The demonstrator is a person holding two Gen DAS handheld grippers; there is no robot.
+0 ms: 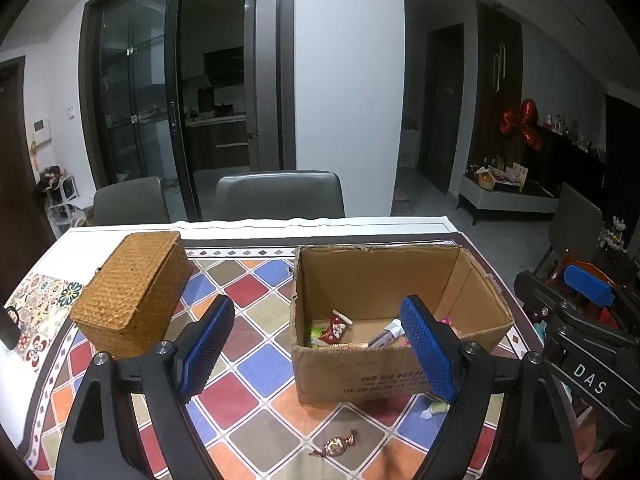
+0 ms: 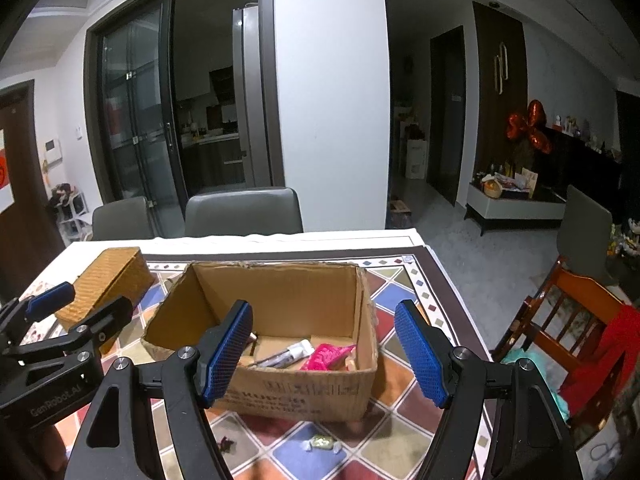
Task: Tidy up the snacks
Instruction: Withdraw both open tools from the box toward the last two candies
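Now brown candy (image 1: 335,445) lies below open left gripper (image 1: 320,354).

Both hand-held grippers open and empty, side by side.

The left hand-held gripper (image 1: 318,350) fills the bottom of its own view, blue pads spread wide with nothing between them, black arms running down out of the frame; in the right wrist view it shows at the lower left edge. The right hand-held gripper (image 2: 324,354) sits likewise at the bottom of its view, pads apart and gripping nothing; in the left wrist view it shows at the right edge. Both tilt slightly downward.
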